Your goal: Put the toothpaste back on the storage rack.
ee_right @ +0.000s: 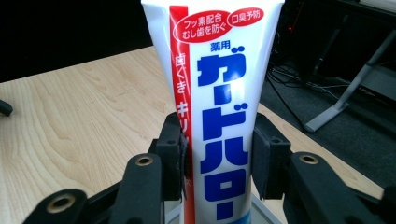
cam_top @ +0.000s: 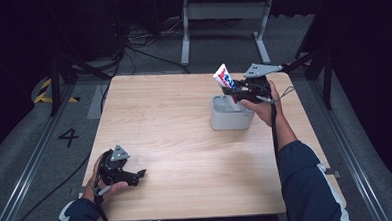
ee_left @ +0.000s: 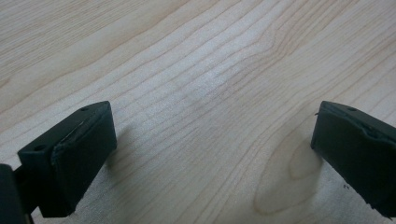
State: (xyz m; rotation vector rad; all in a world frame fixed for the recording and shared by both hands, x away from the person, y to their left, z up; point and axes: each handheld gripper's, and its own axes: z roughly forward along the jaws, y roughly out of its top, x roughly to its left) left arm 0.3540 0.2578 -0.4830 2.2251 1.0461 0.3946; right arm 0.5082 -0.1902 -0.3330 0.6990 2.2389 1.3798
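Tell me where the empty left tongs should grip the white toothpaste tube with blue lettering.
Grip the white toothpaste tube on its free flat upper end, coming from the table's left. The right tongs already clamp its middle over the grey rectangular container, and the left tongs are open.

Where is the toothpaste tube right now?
In the high view the toothpaste tube is on the table's far right side, clamped in the right gripper just above the grey container.

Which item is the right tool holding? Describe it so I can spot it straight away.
On the wooden table, look to the far right side for the grey tub. Just above it the right tool grips a toothpaste tube by its sides: white, with a red stripe and big blue Japanese lettering.
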